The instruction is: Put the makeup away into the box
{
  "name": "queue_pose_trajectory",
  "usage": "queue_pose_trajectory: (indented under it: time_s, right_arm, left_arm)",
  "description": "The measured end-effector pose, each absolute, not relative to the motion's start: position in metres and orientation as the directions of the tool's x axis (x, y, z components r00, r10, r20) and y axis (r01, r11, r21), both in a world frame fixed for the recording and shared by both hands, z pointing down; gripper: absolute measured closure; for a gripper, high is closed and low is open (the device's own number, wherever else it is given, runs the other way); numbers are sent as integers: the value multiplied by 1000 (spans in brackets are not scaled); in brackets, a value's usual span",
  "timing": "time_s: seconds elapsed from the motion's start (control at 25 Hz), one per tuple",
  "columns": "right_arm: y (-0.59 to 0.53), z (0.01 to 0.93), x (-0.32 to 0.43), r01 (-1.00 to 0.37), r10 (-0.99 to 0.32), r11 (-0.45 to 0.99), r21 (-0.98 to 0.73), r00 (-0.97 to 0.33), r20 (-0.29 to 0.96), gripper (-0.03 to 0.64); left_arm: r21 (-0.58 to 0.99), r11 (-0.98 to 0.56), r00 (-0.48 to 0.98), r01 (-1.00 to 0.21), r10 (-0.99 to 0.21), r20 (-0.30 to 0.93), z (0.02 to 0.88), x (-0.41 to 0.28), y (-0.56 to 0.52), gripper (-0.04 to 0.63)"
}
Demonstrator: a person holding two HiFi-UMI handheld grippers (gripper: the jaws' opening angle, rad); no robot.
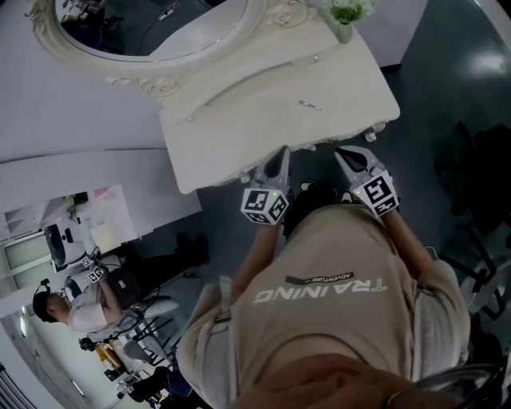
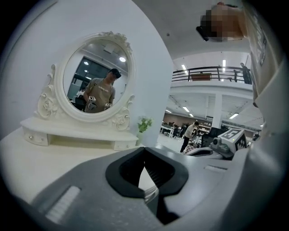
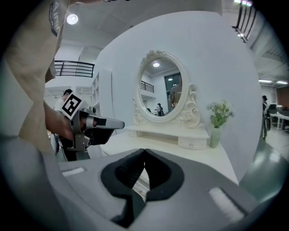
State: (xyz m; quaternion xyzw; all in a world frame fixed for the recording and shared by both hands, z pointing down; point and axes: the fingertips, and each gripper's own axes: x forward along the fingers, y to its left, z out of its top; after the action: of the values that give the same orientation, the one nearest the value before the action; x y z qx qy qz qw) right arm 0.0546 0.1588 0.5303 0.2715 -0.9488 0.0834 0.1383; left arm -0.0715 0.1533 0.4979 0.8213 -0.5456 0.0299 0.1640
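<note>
A large hall with a dark grey floor is seen, and a white counter is set against a pale wall. An oval mirror in a carved white frame is carried at the counter's back, and a small vase of green sprigs stands to the right of the mirror. A slim item lies flat on the bare top, right of the middle and well apart from the vase; whether it is makeup cannot be told. The left tool and the right tool are held side by side at the counter's near edge, both pointed toward the mirror. In each gripper view the 2 dark pads are seen pressed together, with nothing between them. A second person is seen at lower left, far from the counter.
</note>
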Motion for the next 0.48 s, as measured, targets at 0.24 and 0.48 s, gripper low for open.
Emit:
queue_pose_trajectory:
  time_s: [0.24, 0.48]
  right_arm:
    - [131, 513, 25, -578, -533, 809, -105, -797, 283, 614]
    - [104, 504, -6, -599, -543, 791, -124, -781, 309, 614]
  left_arm:
    - [252, -336, 393, -908, -891, 228, 487, -117, 121, 592]
    - [287, -334, 399, -898, -894, 206, 478, -161, 85, 592]
